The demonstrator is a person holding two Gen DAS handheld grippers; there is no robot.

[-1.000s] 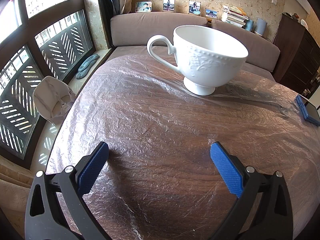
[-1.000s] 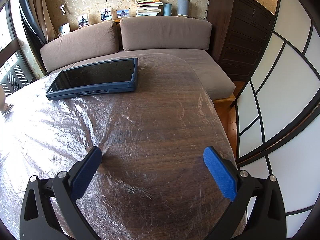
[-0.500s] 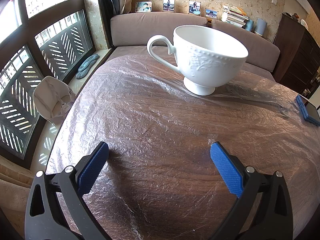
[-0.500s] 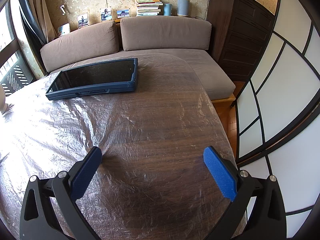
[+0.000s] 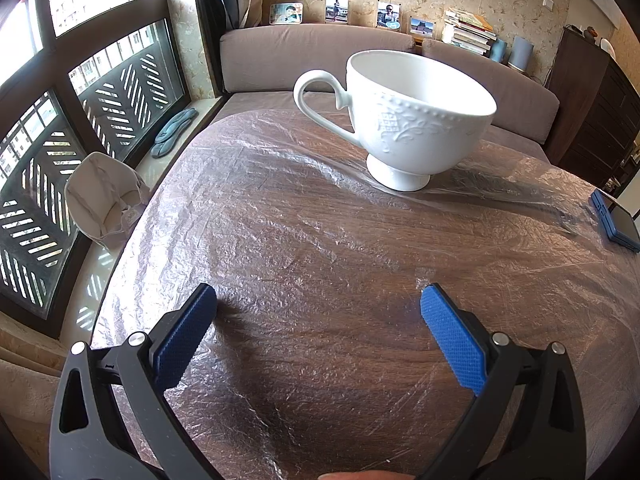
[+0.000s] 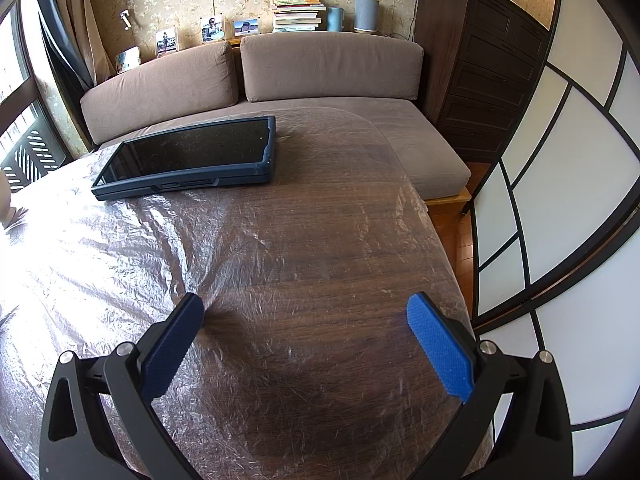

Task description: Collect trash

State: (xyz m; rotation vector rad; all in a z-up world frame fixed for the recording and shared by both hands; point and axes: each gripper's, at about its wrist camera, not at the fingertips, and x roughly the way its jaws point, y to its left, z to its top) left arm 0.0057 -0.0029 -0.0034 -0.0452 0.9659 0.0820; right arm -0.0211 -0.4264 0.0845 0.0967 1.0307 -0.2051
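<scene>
A dark wooden table (image 5: 320,360) lies under a crinkled clear plastic sheet (image 5: 280,220). My left gripper (image 5: 318,302) is open just above the sheet, with nothing between its blue pads. A white footed teacup (image 5: 404,120) stands on the sheet well beyond it. In the right wrist view my right gripper (image 6: 304,310) is open too, low over the plastic sheet (image 6: 120,260) near the table's right edge, holding nothing. A tablet in a dark blue case (image 6: 192,156) lies flat farther back. No loose scrap of trash shows on the table.
A white face mask (image 5: 102,200) rests on the window ledge left of the table. A brown sofa (image 6: 280,80) runs behind the table, with a dark dresser (image 6: 480,80) at its right end. A paneled sliding screen (image 6: 568,200) stands close beside the table's right edge.
</scene>
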